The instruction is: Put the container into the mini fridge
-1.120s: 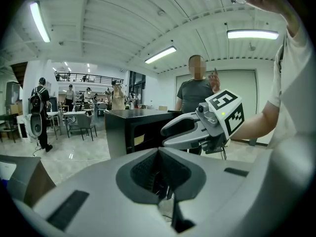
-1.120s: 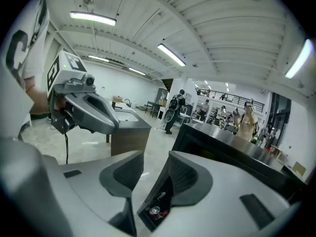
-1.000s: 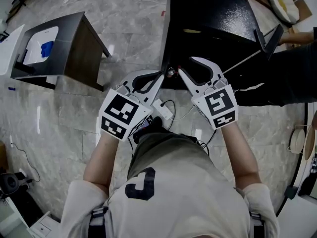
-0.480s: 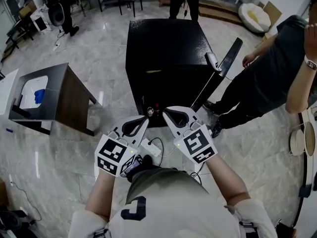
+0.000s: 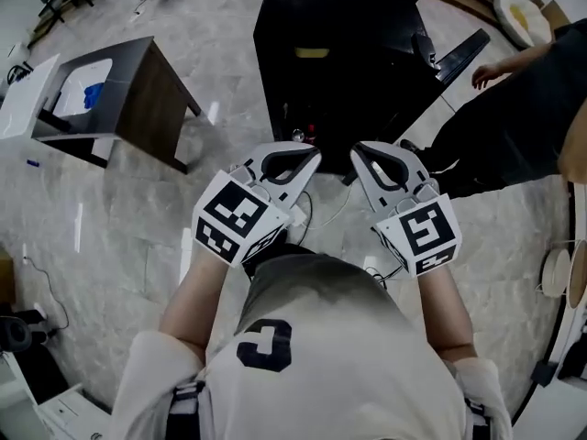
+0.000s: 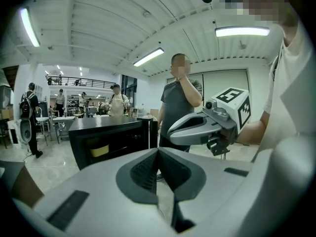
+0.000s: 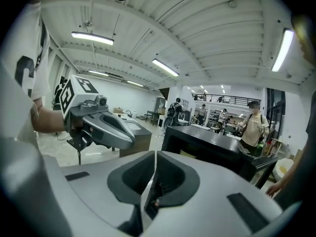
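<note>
Left tongs (image 5: 314,158) are shut with nothing between them. Right tongs (image 5: 357,151) are closing, also with nothing between them. One second ago the two tips met at one spot in front of the mini fridge (image 5: 348,16); now they are held apart. The fridge door (image 5: 461,49) hangs open. The left gripper view shows the yellow container (image 6: 99,149) on a shelf inside the fridge, clear of both tongs. Only the head view shows the dark table (image 5: 151,81) at the left.
</note>
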